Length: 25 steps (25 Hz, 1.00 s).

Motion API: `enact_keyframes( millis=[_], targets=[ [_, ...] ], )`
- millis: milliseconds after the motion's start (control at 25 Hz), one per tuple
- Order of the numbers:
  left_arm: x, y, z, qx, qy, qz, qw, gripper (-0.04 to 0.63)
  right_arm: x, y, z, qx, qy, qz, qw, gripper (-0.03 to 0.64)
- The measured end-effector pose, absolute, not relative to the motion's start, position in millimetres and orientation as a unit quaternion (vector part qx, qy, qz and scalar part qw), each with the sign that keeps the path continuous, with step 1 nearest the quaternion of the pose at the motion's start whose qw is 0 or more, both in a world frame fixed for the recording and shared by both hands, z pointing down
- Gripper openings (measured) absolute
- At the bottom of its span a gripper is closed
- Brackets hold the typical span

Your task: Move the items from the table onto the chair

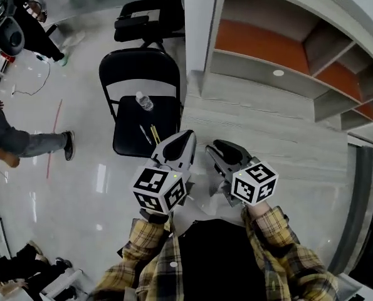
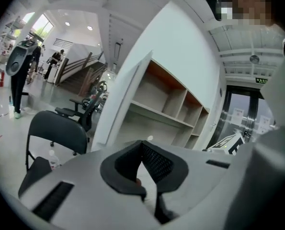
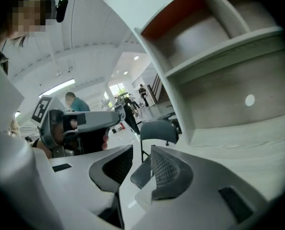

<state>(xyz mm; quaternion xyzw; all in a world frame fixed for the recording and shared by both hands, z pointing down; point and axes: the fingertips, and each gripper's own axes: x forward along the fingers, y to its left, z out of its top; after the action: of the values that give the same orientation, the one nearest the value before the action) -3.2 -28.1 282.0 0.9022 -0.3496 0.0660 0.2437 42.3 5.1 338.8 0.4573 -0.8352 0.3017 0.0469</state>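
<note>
I see the bottle (image 1: 144, 101) and two pens (image 1: 155, 134) on the chair (image 1: 139, 68) seat, ahead and left of my left hand-held gripper (image 1: 187, 135). It is the nearer one, its jaws tip to tip on nothing. The pens point away from me. My right hand-held gripper (image 1: 216, 148) hangs parted over the worktop (image 1: 267, 124), gripping nothing.

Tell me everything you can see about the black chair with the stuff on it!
The chair is a black folding one: thin dark frame, rounded backrest, flat seat. It stands upright on the shiny pale floor, close beside the edge of the grey table, backrest on the far side. On its seat are a clear water bottle and two thin pens or pencils, one yellowish. Nobody sits on it.
</note>
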Motion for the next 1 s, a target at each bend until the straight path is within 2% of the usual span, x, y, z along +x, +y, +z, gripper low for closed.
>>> enact_keyframes(
  millis=[280,480,720,1000],
  targets=[
    [145.3,20.4,263.6,0.931,-0.277,0.065,0.229,0.003,203.0,64.5,298.5,0.549,-0.798,0.245,0.037,0.126],
    [216.7,46.1,261.1,0.937,-0.258,0.070,0.224,0.003,276.5,89.4,285.2,0.582,-0.782,0.223,0.027,0.117],
    [264.4,81.5,258.8,0.949,-0.219,0.089,0.210,0.003,321.4,112.7,277.5,0.613,-0.761,0.211,0.004,0.083],
    [279.8,92.8,246.6,0.959,-0.186,0.096,0.190,0.003,331.8,116.4,260.0,0.636,-0.750,0.178,-0.006,0.044]
  ],
)
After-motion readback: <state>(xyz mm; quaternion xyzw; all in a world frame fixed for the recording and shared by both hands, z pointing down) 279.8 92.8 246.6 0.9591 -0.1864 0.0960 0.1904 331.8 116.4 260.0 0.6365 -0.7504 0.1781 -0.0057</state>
